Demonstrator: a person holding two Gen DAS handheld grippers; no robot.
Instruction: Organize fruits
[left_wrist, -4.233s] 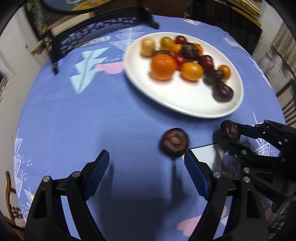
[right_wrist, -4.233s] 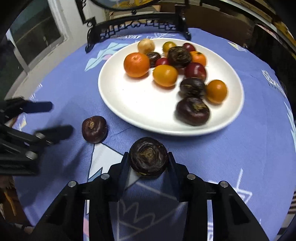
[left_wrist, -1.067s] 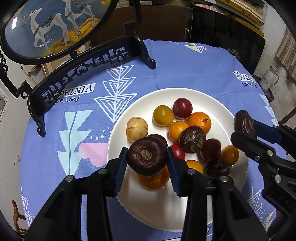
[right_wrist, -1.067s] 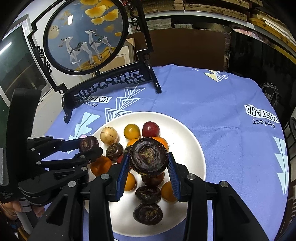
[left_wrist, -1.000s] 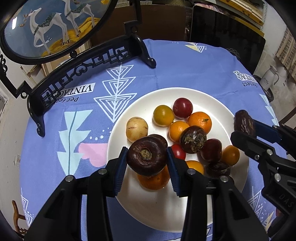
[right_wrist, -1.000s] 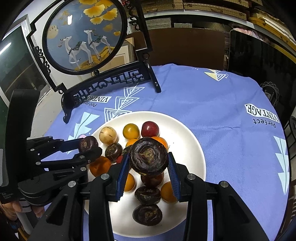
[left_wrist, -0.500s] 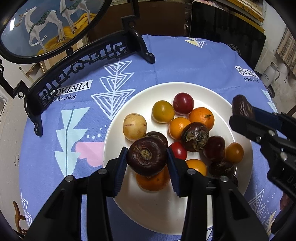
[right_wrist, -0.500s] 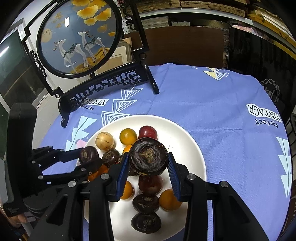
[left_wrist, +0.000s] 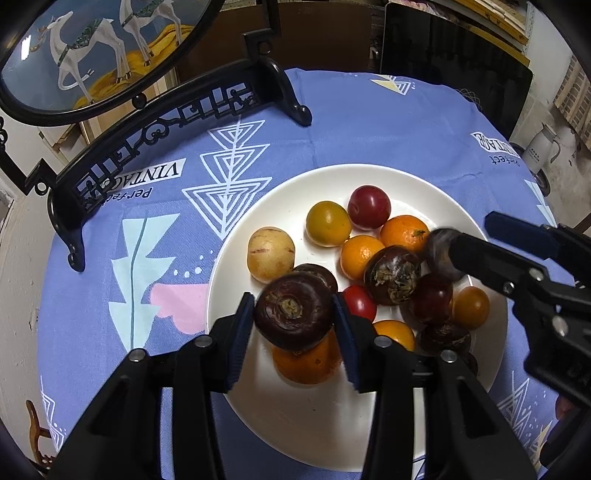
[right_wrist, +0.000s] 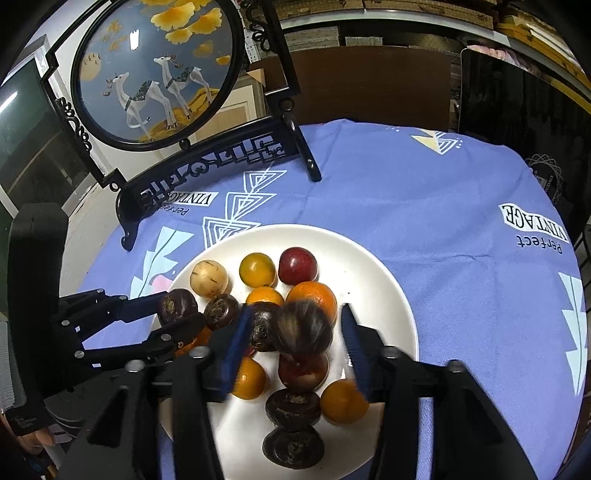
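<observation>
A white plate (left_wrist: 317, 417) on the blue cloth holds several fruits: oranges, red and yellow plums, a pale melon-like fruit and dark water chestnuts. My left gripper (left_wrist: 293, 314) is shut on a dark water chestnut (left_wrist: 293, 312), held over the plate's left side above a large orange (left_wrist: 306, 363). My right gripper (right_wrist: 295, 345) is open over the plate (right_wrist: 384, 280); a blurred dark water chestnut (right_wrist: 304, 326) is loose between its fingers, dropping onto the pile. It also shows in the left wrist view (left_wrist: 439, 247).
A black carved stand (left_wrist: 177, 114) with a round deer picture (right_wrist: 155, 66) stands at the back left of the table. A dark chair back (left_wrist: 454, 55) is behind the table. Blue cloth (right_wrist: 443, 221) lies to the right of the plate.
My right gripper has opened and let go of its water chestnut, which is dropping onto the plate. My left gripper still holds its chestnut and has moved slightly closer over the plate.
</observation>
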